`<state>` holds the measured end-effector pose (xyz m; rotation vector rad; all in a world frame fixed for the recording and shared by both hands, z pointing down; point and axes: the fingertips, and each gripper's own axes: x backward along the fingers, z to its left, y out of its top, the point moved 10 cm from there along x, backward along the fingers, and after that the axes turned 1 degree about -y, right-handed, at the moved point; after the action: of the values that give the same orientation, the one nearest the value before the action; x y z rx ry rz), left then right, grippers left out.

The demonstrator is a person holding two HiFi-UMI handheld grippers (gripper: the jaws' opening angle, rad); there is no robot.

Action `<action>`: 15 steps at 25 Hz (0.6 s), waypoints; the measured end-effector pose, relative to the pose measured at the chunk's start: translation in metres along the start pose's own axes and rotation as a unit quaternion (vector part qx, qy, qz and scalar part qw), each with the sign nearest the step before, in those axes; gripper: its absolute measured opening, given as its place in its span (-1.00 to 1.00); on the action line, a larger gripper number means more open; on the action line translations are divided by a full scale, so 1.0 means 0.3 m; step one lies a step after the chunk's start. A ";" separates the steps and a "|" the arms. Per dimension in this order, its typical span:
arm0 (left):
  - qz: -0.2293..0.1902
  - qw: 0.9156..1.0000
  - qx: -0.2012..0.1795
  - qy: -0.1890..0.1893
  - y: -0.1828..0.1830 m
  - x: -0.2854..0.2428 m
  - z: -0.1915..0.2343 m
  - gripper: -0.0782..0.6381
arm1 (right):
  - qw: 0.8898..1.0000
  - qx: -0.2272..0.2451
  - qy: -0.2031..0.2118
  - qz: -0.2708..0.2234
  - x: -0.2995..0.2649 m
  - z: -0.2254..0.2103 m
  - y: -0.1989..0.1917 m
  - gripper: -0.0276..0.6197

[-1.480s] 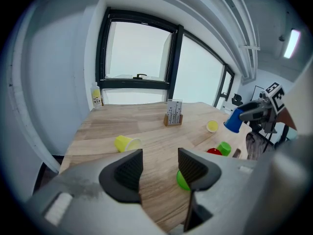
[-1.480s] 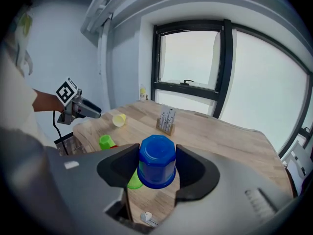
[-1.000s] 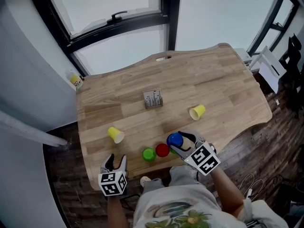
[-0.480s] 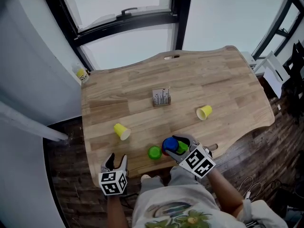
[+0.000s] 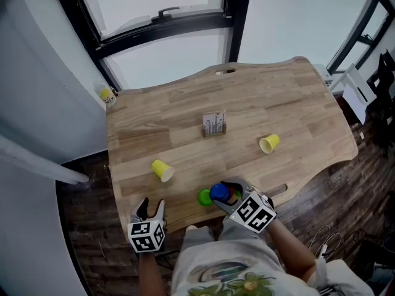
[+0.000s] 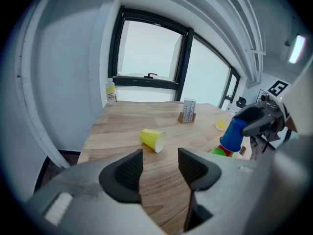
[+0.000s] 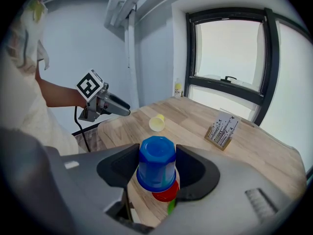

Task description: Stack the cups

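An upturned blue cup [image 7: 156,155] is clamped between the fingers [image 7: 120,168] of the right gripper [image 7: 157,166] over a red cup [image 7: 165,192]; the left gripper [image 6: 160,168] is held with fingers spread, empty

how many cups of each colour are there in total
yellow cups: 2
green cup: 1
red cup: 1
blue cup: 1
total: 5 cups
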<state>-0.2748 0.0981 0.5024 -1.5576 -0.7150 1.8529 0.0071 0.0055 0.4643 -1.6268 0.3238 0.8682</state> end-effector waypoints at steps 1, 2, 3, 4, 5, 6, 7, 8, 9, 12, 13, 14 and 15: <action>0.001 1.000 -0.001 -0.001 0.000 -0.001 0.006 -0.12 | 1.000 0.001 -0.001 0.003 -0.007 0.005 -0.003 -0.19; 0.002 1.000 -0.002 -0.002 -0.001 -0.003 0.013 -0.11 | 1.000 0.001 -0.001 0.006 -0.012 0.010 -0.005 -0.19; 0.003 1.000 -0.002 -0.002 -0.002 -0.004 0.019 -0.11 | 1.000 0.002 -0.003 0.007 -0.016 0.014 -0.007 -0.19; 0.004 1.000 -0.003 -0.003 -0.002 -0.005 0.024 -0.11 | 1.000 0.003 -0.004 0.008 -0.019 0.018 -0.007 -0.19; 0.005 1.000 -0.003 -0.004 -0.002 -0.005 0.030 -0.12 | 1.000 0.003 -0.006 0.008 -0.019 0.020 -0.007 -0.19; 0.006 1.000 -0.004 -0.004 -0.001 -0.007 0.034 -0.12 | 1.000 0.003 -0.008 0.007 -0.019 0.022 -0.007 -0.19; 0.007 1.000 -0.005 -0.005 0.001 -0.010 0.039 -0.12 | 1.000 0.002 -0.010 0.005 -0.018 0.021 -0.008 -0.19; 0.007 1.000 -0.006 -0.007 0.002 -0.013 0.043 -0.12 | 1.000 0.001 -0.012 0.003 -0.018 0.020 -0.009 -0.19; 0.007 1.000 -0.007 -0.008 0.003 -0.016 0.045 -0.11 | 1.000 -0.001 -0.014 0.001 -0.018 0.020 -0.010 -0.19; 0.010 1.000 -0.010 -0.013 0.005 -0.025 0.048 -0.12 | 1.000 -0.007 -0.017 0.000 -0.023 0.019 -0.012 -0.19; 0.010 1.000 -0.012 -0.014 0.008 -0.028 0.048 -0.12 | 1.000 -0.008 -0.017 0.000 -0.026 0.020 -0.011 -0.19; 0.010 1.000 -0.013 -0.016 0.010 -0.031 0.048 -0.12 | 1.000 -0.009 -0.018 0.000 -0.029 0.021 -0.010 -0.19; 0.010 1.000 -0.014 -0.017 0.012 -0.034 0.049 -0.12 | 1.000 -0.010 -0.018 -0.001 -0.033 0.023 -0.010 -0.19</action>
<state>-0.2885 0.0879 0.5089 -1.5601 -0.7469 1.8962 -0.0003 0.0101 0.4732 -1.6272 0.2894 0.9014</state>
